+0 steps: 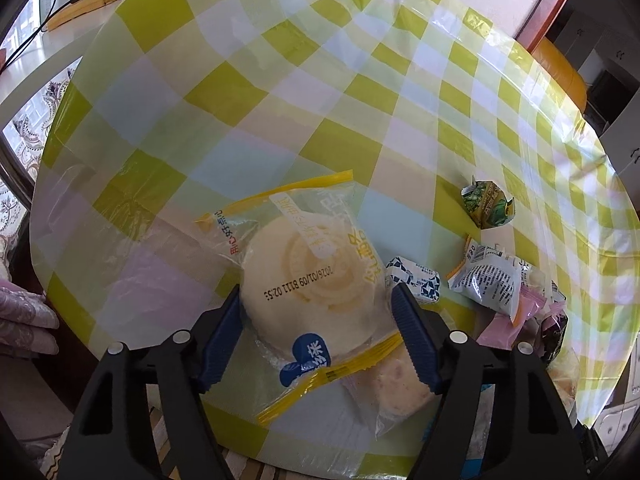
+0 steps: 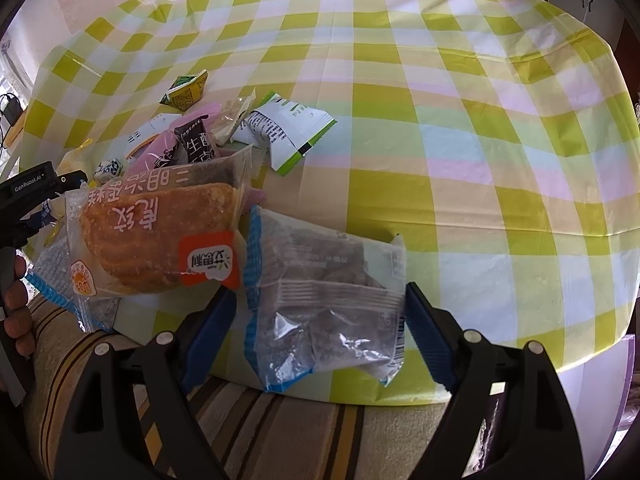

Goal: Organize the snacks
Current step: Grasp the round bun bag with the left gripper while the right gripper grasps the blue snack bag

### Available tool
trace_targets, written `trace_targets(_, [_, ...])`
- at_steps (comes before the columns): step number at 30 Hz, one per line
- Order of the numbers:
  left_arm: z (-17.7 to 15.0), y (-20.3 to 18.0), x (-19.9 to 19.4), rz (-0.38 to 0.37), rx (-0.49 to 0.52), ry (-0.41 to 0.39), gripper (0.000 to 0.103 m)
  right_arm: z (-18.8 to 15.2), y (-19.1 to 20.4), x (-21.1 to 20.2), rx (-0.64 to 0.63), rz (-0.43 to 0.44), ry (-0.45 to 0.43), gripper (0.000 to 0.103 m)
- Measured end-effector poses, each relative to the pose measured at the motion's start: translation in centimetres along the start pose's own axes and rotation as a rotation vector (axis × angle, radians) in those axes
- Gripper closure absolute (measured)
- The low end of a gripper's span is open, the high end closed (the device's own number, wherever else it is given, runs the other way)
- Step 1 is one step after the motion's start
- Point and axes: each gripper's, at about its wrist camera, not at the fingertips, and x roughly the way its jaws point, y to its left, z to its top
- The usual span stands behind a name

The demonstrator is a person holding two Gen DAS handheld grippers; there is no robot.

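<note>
Left gripper [image 1: 316, 328]: jaws spread either side of the round pale pastry pack [image 1: 316, 276]; the blue pads sit right at its flanks, and I can't tell whether they press yet.
Pastry pack, place: squarely between the left jaws, flat on the checked tablecloth [image 1: 280, 80], its yellow sealed end trailing back under the jaws.
Pastry pack, handling: looks light, a soft bun in slick clear film; I'd judge it squashes easily and the film may slide on the pads.
Pastry pack, where to grip: across the widest part of the bun, gently; the flat yellow seam is the safer spot if crushing worries you.
Second bun [image 1: 404, 384]: a paler bun in clear wrap, tucked under the right-hand left jaw, touching the first pack's seam; could get dragged along.
Right gripper [image 2: 316, 320]: jaws wide, straddling the clear dark-filled pack [image 2: 328, 296] with blue crimped edges; pads stand just beside its edges, not visibly pinching.
Dark-filled pack, place: between the right jaws, hanging partly over the table edge.
Dark-filled pack, handling: crinkly, loose film, lumpy contents; light, likely to buckle, so take the full middle, not a corner.
Tiger-skin cake pack [image 2: 160, 240]: just outside the left-hand jaw, overlapping the heap of small snacks beyond.
Small candies [image 1: 416, 280]: just beyond the left gripper's right-hand jaw tip, apart from the bun.
</note>
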Motion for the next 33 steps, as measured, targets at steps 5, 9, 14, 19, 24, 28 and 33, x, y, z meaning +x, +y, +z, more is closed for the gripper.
trace_targets(5, [-0.2, 0.2, -0.3, -0.009, -0.007, -0.014, 0.041, -0.3, -0.5, -0.4, 0.023, -0.015, -0.011, 0.035])
trace_targets(9, [-0.3, 0.3, -0.5, -0.019, -0.012, -0.022, 0.043, -0.5, -0.6, -0.6, 0.025, -0.017, -0.012, 0.039])
trace_targets(14, [-0.5, 0.6, -1.0, -0.032, -0.028, -0.035, 0.044, -0.8, -1.0, -1.1, 0.041, -0.012, -0.011, 0.043])
trace_targets(19, [-0.6, 0.8, -1.4, -0.033, -0.035, -0.044, 0.045, -1.2, -1.5, -1.7, 0.059, -0.012, -0.016, 0.044])
trace_targets(24, [-0.8, 1.0, -2.0, -0.037, -0.042, -0.065, 0.045, -1.7, -2.1, -2.3, 0.079, -0.008, -0.024, 0.044])
trace_targets(28, [-0.9, 0.9, -2.7, -0.036, -0.038, -0.088, 0.045, -2.0, -2.5, -3.1, 0.097, -0.011, -0.044, 0.045])
trace_targets(33, [-1.4, 0.2, -4.4, -0.023, -0.004, -0.157, 0.045, -2.4, -2.9, -4.1, 0.113, -0.023, -0.074, 0.047])
